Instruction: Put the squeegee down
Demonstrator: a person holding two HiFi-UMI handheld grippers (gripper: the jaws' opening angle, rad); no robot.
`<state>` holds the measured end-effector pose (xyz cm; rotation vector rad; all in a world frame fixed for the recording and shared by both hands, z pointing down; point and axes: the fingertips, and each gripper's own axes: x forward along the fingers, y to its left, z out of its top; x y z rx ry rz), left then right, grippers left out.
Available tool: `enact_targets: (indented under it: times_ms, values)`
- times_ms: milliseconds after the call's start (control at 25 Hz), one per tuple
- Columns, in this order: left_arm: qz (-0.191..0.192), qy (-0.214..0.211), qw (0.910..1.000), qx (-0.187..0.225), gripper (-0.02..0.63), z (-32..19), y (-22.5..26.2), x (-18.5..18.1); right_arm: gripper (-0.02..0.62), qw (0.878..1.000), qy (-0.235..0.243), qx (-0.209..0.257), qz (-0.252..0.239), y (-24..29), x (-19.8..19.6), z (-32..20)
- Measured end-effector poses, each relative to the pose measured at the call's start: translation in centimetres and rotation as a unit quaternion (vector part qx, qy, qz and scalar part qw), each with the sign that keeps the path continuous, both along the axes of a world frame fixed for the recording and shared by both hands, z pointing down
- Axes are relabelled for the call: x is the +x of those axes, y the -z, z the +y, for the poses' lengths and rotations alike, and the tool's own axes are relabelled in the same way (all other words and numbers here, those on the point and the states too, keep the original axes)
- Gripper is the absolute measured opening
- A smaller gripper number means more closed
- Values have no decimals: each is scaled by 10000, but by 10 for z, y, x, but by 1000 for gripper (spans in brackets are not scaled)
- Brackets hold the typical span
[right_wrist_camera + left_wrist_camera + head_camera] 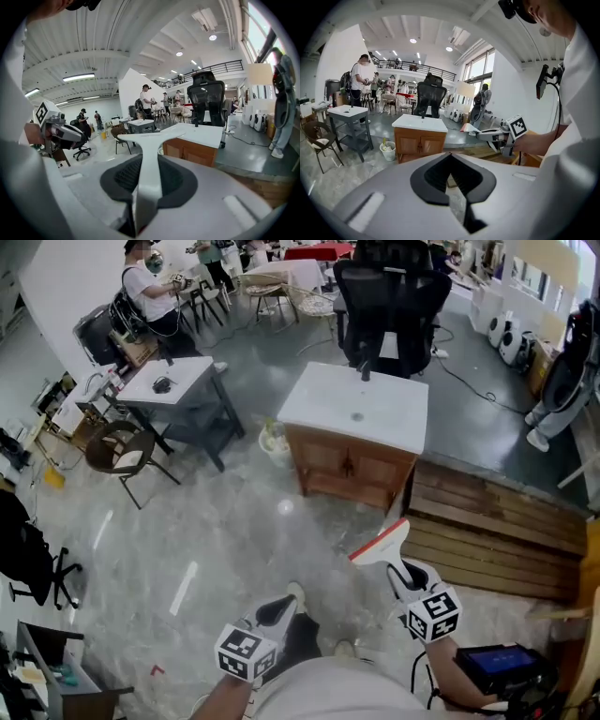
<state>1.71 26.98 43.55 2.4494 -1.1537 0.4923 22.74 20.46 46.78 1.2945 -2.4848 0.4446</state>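
**Carry it level, land it flat, then let go**

The right tool pinches the white handle of the squeegee, with the T-shaped blade pointing forward and up, away from the person. The squeegee hangs in the air over the glossy floor and rests on nothing. The left tool has its jaws pressed together with nothing between them, and it hangs apart from the squeegee, so it has no part in the grip.

The nearest likely landing place is the white counter on the wooden cabinet ahead, though the task names no spot. It is well apart from the blade, so the squeegee probably has to be carried closer first. The grip sits low on the handle and the long blade end overhangs the jaws. A quick swing could twist the handle in the pads, so a slow, level approach suits best.

Over the counter, it is best to stay clear of the tap at the back edge. Tip the tool down until blade and handle both touch the surface, then spread the jaws and draw straight back along the handle. Opening while the squeegee is above the surface risks it dropping and skidding off.
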Motion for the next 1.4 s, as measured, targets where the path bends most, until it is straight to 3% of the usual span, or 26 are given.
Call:
enact_targets:
  times_ms: [160,400,680,1080,1400]
  values:
    - [84,-160,9998,36,5,-62,-3,-17,89,9997,-230,-37,115,0,-11,-56]
    - [-9,-784,9967,211,5,-165,12,-41,89,9968,-749,-63,282,13,-26,-143]
    - [21,-1191,9926,232,5,-249,12,-83,89,9940,-1066,-92,242,7,-73,-228]
    - [172,-887,9959,39,5,-330,8,-118,89,9907,-1270,-488,12,-21,-119,-366]
    - [-4,-466,9989,-5,5,-418,7,-145,89,9871,-1425,-699,-221,-54,-145,-493]
